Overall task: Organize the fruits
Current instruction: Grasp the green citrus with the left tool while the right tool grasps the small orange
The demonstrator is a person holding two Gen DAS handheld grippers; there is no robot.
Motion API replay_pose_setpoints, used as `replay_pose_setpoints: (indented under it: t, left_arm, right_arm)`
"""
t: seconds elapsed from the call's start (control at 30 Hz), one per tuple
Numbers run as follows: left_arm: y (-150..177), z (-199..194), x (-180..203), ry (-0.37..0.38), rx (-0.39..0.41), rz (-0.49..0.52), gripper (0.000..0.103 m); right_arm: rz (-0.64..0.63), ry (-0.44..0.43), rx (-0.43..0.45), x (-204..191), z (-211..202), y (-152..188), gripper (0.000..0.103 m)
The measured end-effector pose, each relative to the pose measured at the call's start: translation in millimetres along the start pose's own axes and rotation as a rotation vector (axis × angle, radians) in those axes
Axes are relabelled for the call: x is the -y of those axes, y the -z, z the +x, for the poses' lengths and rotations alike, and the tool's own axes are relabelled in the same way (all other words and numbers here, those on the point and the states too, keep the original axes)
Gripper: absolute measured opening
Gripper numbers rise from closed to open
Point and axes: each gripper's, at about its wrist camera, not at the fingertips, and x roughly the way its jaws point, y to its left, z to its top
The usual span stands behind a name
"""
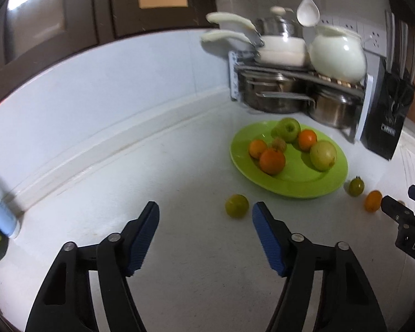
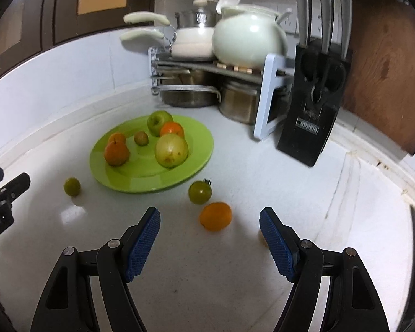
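Jaws on both grippers stand wide apart and hold nothing. The left gripper [image 1: 206, 209] hangs low over the white counter [image 1: 110, 193], its ribbed blue pads [image 1: 144, 238] angled toward a small yellow-green fruit [image 1: 236, 205] just ahead and slightly right of centre. The right gripper [image 2: 209, 214] frames a smooth orange fruit [image 2: 215, 215] sitting between its fingertips but touching neither, which suggests a pick is being lined up. Just beyond lies a dark green tomato [image 2: 199, 192] with its stem on. These three round, glossy pieces rest loose on the counter around the plate's near edge, probably awaiting collection. Farther back, the shallow lime-green plate [image 2: 196, 149] already carries a green apple [image 2: 159, 121], several oranges and a pale yellowish fruit. Behind it, a metal rack [image 2: 268, 94] holds steel pots and white cookware, beside a black knife block [image 2: 312, 105].
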Motion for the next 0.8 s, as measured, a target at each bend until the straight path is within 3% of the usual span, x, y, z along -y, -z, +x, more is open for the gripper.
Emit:
replay_pose_setpoints:
  t: [0.23, 0.8]
  left_arm:
    - [1.4, 31.7, 11.7, 0.043, -0.065, 0.031, 0.056]
    - [-3.9, 73.4, 26.6, 0.08, -0.123, 0.056, 0.043]
  right_arm:
    - [0.005, -0.008, -0.054, 3.2, 22.9, -0.7, 0.069]
    - [-0.005, -0.009, -0.117, 5.4, 55.5, -4.9, 0.056]
